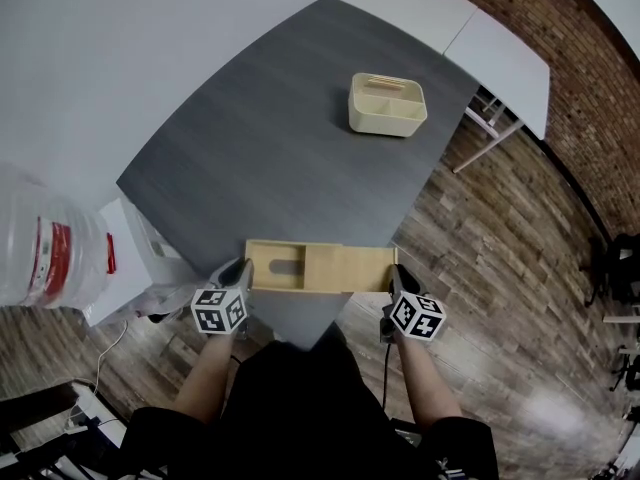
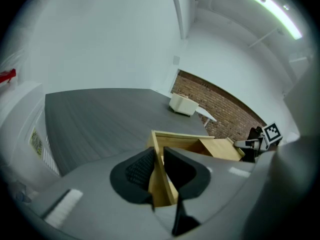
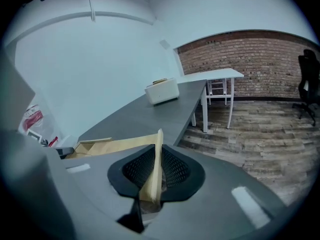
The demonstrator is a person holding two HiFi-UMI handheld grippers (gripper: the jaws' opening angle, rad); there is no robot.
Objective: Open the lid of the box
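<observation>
A light wooden box (image 1: 275, 267) with a sliding lid (image 1: 345, 267) lies along the near edge of the dark grey table (image 1: 280, 148). The lid sits shifted toward the right, so the box's left part shows its inside. My left gripper (image 1: 243, 273) is shut on the box's left end wall (image 2: 162, 184), with the wood pinched between its pads. My right gripper (image 1: 395, 278) is shut on the lid's right end, and the thin board (image 3: 152, 176) stands edge-on between its pads. In the left gripper view the right gripper (image 2: 252, 144) shows beyond the box.
A cream plastic bin (image 1: 388, 104) stands farther back on the table. A white table (image 1: 500, 48) adjoins at the far right, over wood flooring (image 1: 500, 298). A large water bottle (image 1: 45, 238) stands at the left, and a black chair (image 1: 620, 268) at the right edge.
</observation>
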